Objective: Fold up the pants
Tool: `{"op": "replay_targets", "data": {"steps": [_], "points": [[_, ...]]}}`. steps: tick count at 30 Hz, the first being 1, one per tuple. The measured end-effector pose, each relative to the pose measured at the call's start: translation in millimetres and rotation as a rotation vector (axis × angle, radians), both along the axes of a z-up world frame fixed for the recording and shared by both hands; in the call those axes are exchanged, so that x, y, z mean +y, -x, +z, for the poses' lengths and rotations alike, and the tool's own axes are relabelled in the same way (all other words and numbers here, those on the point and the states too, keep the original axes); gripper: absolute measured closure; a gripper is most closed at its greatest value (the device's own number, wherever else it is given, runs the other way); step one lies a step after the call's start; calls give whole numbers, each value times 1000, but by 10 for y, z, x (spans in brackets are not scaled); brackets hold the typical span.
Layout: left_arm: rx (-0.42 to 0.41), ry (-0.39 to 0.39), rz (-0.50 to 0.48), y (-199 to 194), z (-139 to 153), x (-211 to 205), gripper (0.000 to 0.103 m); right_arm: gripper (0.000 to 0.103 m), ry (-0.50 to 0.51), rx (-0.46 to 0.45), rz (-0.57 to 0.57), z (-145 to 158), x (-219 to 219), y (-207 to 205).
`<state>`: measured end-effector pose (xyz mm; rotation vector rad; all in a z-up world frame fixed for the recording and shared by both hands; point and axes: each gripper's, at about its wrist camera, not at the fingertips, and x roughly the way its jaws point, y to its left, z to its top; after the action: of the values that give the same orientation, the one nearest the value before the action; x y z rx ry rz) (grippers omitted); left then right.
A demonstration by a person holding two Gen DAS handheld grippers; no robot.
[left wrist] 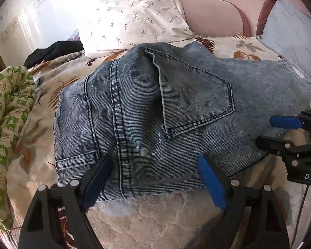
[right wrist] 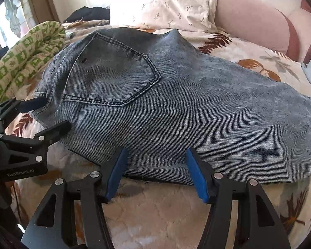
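Washed blue jeans (left wrist: 147,112) lie folded on the bedspread (left wrist: 155,217), back pocket (left wrist: 197,95) facing up. In the right wrist view the jeans (right wrist: 197,112) run from the pocket (right wrist: 114,78) at the left out to the right. My left gripper (left wrist: 154,158) is open wide, hovering over the near edge of the denim beside the seat seam. My right gripper (right wrist: 156,149) is open too, its blue pads (right wrist: 197,176) apart above the near folded edge. Each gripper shows in the other's view: the right gripper (left wrist: 264,130) at the right, the left gripper (right wrist: 57,113) at the left. Neither pinches cloth.
A white sprig-print pillow (left wrist: 134,16) and a pink headboard (left wrist: 213,14) lie behind the jeans. A green patterned blanket (left wrist: 8,124) is bunched at the left, with a black garment (left wrist: 54,51) behind it. A pale blue pillow (left wrist: 290,37) sits far right.
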<state>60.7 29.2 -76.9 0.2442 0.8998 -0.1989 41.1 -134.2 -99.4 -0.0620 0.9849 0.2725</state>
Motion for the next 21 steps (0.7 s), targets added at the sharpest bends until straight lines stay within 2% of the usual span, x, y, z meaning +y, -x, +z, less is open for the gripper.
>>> {"op": "replay_targets", "data": {"steps": [3,6,8,10,14,17,21], "points": [[-5,30,14,21,86,16,17,44,-19,-7,-1,42,-21,-9],[-44,50,13,112,240,5,17,44,-35,-23,-3,183,-47,29],[-69,63,23,187,366,15,14,43,-42,-98,-10,375,-85,144],[-105,75,68,258,503,55,5,41,-40,-171,-32,554,-131,262],[-201,62,109,463,711,114,0,35,-48,-306,-85,899,-316,499],[-239,66,133,562,795,192,0,33,-79,-341,-164,1032,-578,572],[-265,89,184,611,878,304,0,32,-69,-370,-253,1120,-901,657]]}}
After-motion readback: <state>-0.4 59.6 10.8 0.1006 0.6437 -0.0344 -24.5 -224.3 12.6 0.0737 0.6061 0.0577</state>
